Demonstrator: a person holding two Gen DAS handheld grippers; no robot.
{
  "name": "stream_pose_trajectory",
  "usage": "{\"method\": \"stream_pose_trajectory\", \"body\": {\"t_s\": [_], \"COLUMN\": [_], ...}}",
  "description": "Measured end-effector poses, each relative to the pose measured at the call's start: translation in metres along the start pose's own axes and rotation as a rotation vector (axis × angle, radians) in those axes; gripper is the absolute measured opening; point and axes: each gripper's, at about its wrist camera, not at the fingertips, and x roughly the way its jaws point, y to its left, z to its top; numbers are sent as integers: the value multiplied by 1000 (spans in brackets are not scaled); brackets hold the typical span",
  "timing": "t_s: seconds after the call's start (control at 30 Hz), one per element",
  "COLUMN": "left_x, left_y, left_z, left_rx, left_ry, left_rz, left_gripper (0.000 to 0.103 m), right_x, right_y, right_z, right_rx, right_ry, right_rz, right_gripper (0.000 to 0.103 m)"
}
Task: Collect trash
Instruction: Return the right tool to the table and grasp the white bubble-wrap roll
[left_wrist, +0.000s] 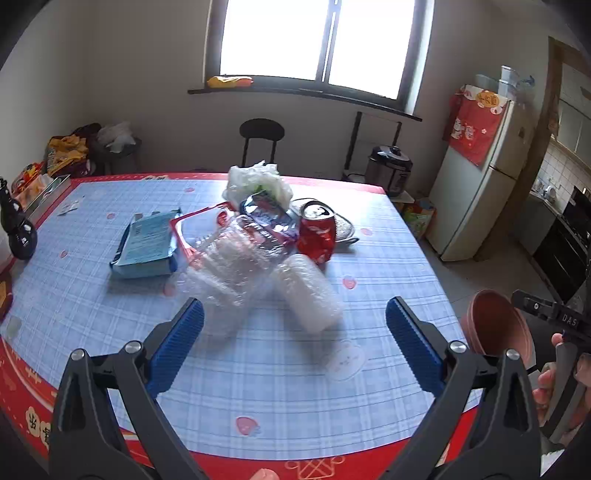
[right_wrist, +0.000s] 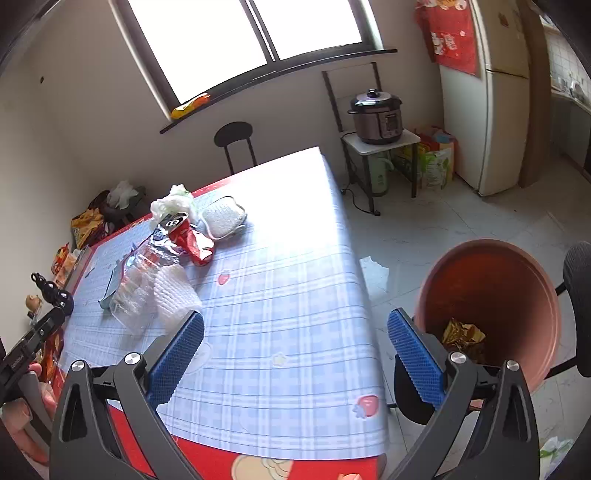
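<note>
Blue-padded left gripper (left_wrist: 294, 332), left wrist view: jaws spread wide, nothing between them, held above the checked blue tablecloth with red border (left_wrist: 258, 376).
Trash pile, left wrist view: crushed red soda can (left_wrist: 317, 234), clear crumpled plastic bottle (left_wrist: 236, 266), white ribbed plastic cup (left_wrist: 308, 291) on its side, light blue flat packet (left_wrist: 147, 245), white crumpled plastic bag (left_wrist: 256, 181), all mid-table.
Right gripper (right_wrist: 295, 334), right wrist view: jaws wide apart, empty, over the table's near right part.
Bin, right wrist view: round terracotta-coloured plastic bin (right_wrist: 491, 295) beside the table's right edge, gold crumpled wrapper (right_wrist: 463, 332) inside.
</note>
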Motion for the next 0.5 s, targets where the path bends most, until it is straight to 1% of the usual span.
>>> {"method": "stream_pose_trajectory", "body": {"t_s": [0.17, 0.3, 0.37, 0.43, 0.5], "left_x": [-15, -19, -17, -15, -13], "left_y": [77, 120, 138, 155, 171], "left_z": [-13, -22, -25, -27, -26], "left_rx": [-126, -173, -183, -192, -204], "left_ry": [-8, -26, -34, -38, -45], "left_rz": [57, 107, 130, 142, 158], "left_gripper": [97, 97, 97, 97, 97], "right_x": [27, 59, 78, 102, 127], "right_y": [62, 108, 133, 157, 173], "right_z": [5, 7, 6, 4, 2], "right_rx": [-133, -252, -350, -442, -476], "right_ry": [25, 40, 48, 97, 153], "right_rz": [23, 52, 65, 74, 78], "right_gripper": [98, 98, 98, 98, 98]}}
